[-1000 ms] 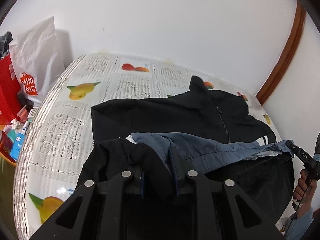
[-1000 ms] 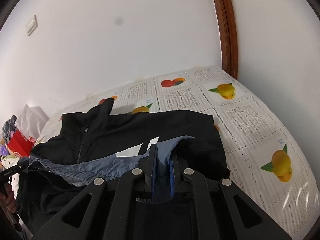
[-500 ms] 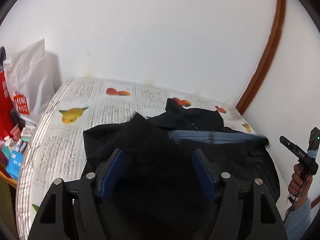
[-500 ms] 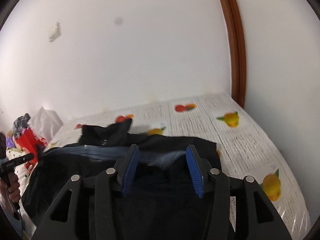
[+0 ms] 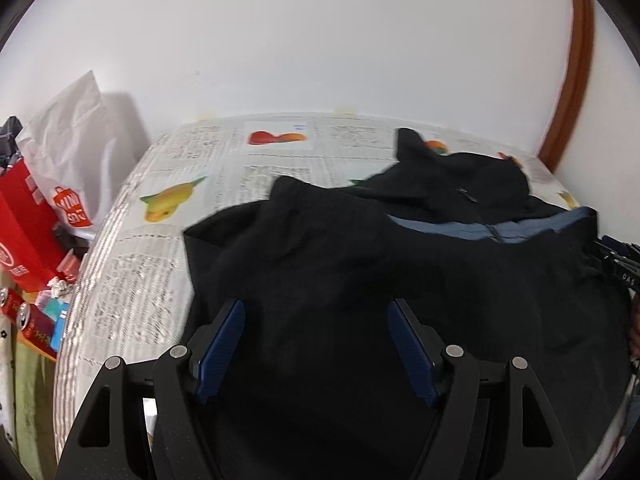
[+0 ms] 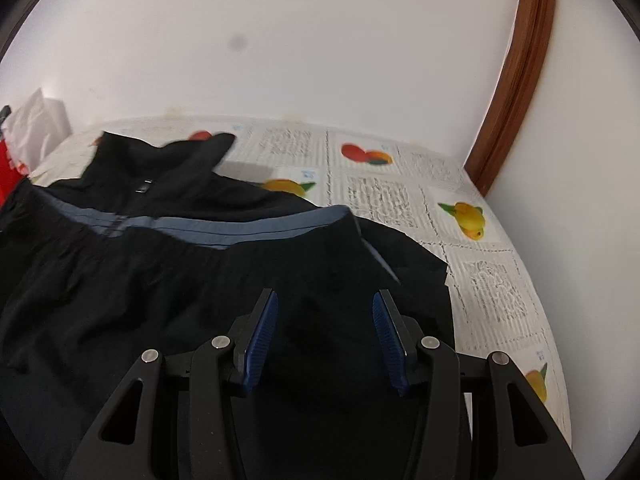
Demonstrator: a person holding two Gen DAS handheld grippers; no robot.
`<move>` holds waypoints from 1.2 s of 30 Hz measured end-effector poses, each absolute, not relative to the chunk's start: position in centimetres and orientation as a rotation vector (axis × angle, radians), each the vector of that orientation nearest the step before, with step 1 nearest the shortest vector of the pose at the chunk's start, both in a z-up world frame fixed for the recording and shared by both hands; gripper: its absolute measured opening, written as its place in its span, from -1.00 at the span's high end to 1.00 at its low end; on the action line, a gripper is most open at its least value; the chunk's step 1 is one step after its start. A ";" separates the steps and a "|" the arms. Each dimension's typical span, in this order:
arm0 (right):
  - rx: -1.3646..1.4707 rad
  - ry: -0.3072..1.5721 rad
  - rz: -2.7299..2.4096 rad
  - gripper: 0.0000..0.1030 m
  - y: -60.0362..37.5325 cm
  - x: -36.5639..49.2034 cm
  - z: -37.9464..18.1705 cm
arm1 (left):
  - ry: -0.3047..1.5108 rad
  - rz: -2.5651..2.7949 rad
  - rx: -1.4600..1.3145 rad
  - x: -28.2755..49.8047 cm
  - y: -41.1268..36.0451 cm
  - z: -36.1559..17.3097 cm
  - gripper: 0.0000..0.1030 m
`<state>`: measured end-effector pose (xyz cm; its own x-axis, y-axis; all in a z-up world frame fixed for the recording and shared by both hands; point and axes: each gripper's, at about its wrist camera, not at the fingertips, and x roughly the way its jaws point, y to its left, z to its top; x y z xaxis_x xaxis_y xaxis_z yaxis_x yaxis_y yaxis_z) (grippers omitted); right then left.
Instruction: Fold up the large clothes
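A black zip jacket (image 5: 360, 256) with a blue-grey band (image 5: 480, 232) lies on the bed, its lower half folded up over the chest, collar toward the wall. My left gripper (image 5: 316, 312) is open and empty, hovering over the jacket's left part. My right gripper (image 6: 324, 308) is open and empty over the jacket's right part (image 6: 200, 280); the blue band (image 6: 248, 228) shows ahead of it. The right gripper's body shows at the right edge of the left wrist view (image 5: 616, 256).
The bed has a sheet printed with fruit and text (image 5: 168, 240), also seen on the right (image 6: 480, 280). A white shopping bag (image 5: 76, 160), a red box (image 5: 24, 224) and cans (image 5: 28, 316) stand left of the bed. A white wall and brown door frame (image 6: 516, 80) lie beyond.
Both grippers let go of the jacket's hem and opened after laying it over the chest. The fabric now lies flat, and both grippers hover lower over it.
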<state>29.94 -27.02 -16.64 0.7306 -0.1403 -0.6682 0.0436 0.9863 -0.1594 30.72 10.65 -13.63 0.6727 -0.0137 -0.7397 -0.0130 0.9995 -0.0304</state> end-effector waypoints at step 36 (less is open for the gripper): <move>-0.116 0.667 0.147 0.94 -19.2 30.1 -13.9 | 0.866 0.035 -0.107 29.7 13.2 -14.8 -0.40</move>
<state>30.15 -19.22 -13.94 0.7761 0.0980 -0.6230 -0.1722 0.9832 -0.0599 29.66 13.19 -14.80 0.6477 -0.0133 -0.7618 -0.0739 0.9940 -0.0802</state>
